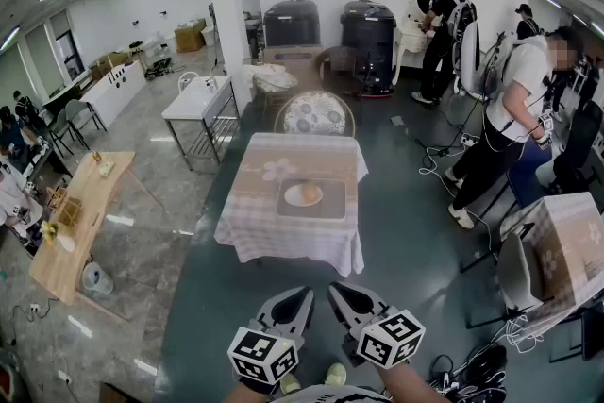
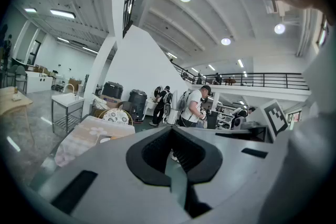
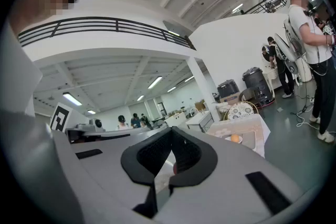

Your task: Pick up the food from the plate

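Food (image 1: 310,193) sits on the plate (image 1: 290,196) at mid-surface (image 1: 274,236), straight ahead and well apart from left gripper (image 1: 304,294) and right gripper (image 1: 338,291), both closed, empty, side by side, neither clearly nearer.

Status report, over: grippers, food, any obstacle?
Left gripper shut, empty; right gripper shut, empty. Food on plate on table, untouched, far ahead. No obstacle seen between.

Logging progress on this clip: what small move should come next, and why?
Probably step toward the table: the food on its plate lies well ahead, while the left gripper and right gripper are shut and empty, close to the body.
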A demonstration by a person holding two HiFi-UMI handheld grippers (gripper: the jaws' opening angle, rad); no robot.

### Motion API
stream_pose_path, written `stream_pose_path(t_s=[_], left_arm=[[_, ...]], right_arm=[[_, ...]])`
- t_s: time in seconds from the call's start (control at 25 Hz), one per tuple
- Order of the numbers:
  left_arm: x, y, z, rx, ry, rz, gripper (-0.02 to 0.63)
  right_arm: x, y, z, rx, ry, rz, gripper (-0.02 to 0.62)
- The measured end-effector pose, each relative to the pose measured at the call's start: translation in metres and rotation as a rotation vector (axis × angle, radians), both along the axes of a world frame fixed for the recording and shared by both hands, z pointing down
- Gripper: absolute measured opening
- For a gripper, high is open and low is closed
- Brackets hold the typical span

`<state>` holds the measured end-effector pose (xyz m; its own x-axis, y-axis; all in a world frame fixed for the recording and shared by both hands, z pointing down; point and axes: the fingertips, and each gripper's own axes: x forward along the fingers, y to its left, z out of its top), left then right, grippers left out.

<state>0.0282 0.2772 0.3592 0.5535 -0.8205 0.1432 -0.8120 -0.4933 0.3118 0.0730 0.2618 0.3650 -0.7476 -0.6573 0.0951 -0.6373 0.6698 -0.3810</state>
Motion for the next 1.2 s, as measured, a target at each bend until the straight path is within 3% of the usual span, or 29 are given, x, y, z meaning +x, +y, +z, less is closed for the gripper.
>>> stream_pose_path(t_s=[0.32, 0.76, 1.2], left_arm=[[0.005, 0.000, 0.001, 0.002, -0.004, -0.004, 0.005], [0.014, -0.005, 0.002, 0.001, -0.008, -0.015, 0.005], [0.038, -0.015, 0.005, 0.007, -0.021, -0.041, 0.005]], right_arm=[[0.004, 0.000, 0.001, 0.000, -0.006, -0.007, 0.015], [0.018, -0.008, 0.001, -0.062, -0.098, -0.003, 0.017], [0.048, -0.015, 0.004, -0.064, -0.102, -0.009, 0.017]])
